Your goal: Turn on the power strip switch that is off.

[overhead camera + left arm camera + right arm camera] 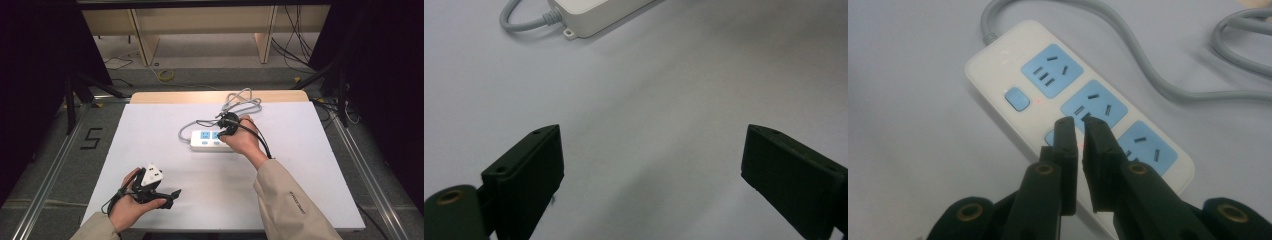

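One power strip (210, 140) lay near the middle of the white table (150, 150), a little toward the far edge, white with blue faces. In your right gripper view it (998, 65) showed three blue socket panels in a row and, beside them, one blue switch button (1016, 98) in plain sight, with a second blue patch partly hidden behind your jaws. One grey cord (242, 102) left the strip's end and looped in coils toward the far edge of the table.

You held two grippers, one in each hand. Your right gripper (1079, 122) hovered over the strip with its jaws drawn almost together, only a thin slit between them and nothing in it, tips over the middle socket panel's near edge; whether they touched the strip, you could not tell. Your right hand (245, 140) reached in over the strip's right end. Your left gripper (651, 150) sat well apart from the strip, near the table's front left, jaws spread wide over bare white surface, gripping nothing.

Beyond the table you had a grey floor (210, 70), loose cables on it, pale wooden shelving at the back, and dark curtains on both sides.
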A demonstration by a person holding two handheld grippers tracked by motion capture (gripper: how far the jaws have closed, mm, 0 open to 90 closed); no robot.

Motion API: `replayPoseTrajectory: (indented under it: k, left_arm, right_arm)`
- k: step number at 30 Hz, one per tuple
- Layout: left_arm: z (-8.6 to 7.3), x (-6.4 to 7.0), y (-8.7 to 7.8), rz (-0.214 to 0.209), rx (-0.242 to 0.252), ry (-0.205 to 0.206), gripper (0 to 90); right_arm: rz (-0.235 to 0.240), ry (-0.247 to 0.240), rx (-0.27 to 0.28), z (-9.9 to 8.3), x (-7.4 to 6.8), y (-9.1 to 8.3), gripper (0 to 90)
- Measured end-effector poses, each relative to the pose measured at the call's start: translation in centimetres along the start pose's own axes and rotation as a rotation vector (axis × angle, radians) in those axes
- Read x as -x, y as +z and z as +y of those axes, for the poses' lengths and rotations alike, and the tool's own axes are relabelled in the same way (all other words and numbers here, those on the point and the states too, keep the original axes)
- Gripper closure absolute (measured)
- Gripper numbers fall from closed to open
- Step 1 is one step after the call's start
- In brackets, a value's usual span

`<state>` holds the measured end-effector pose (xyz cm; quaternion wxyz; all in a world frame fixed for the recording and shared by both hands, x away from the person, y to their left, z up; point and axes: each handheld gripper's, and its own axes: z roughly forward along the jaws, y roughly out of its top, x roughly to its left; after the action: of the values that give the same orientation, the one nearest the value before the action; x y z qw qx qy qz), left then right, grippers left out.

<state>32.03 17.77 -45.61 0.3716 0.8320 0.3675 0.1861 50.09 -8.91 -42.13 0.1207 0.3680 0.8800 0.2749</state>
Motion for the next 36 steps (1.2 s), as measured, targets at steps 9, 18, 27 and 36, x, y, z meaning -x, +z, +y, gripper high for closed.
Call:
replayPoseTrajectory:
  k: [9,18,27,36]
  left_arm:
    - [-0.1,0.0,0.1,-0.001,-0.004,-0.004,9.6]
    - [-0.1,0.1,0.1,0.003,-0.013,0.002,9.6]
    - [-0.1,0.0,0.0,0.005,-0.013,0.002,9.6]
    - [-0.1,0.0,0.0,0.007,-0.015,0.003,9.6]
  right_arm:
    - [0.007,0.006,0.029,-0.7,0.4,-0.7,81.0]
    - [0.008,0.004,0.058,-1.6,0.5,-2.4,74.2]
    - [-0.01,0.032,0.084,-2.8,0.7,-3.7,65.1]
    - [-0.014,0.045,0.107,-4.0,0.8,-4.7,60.8]
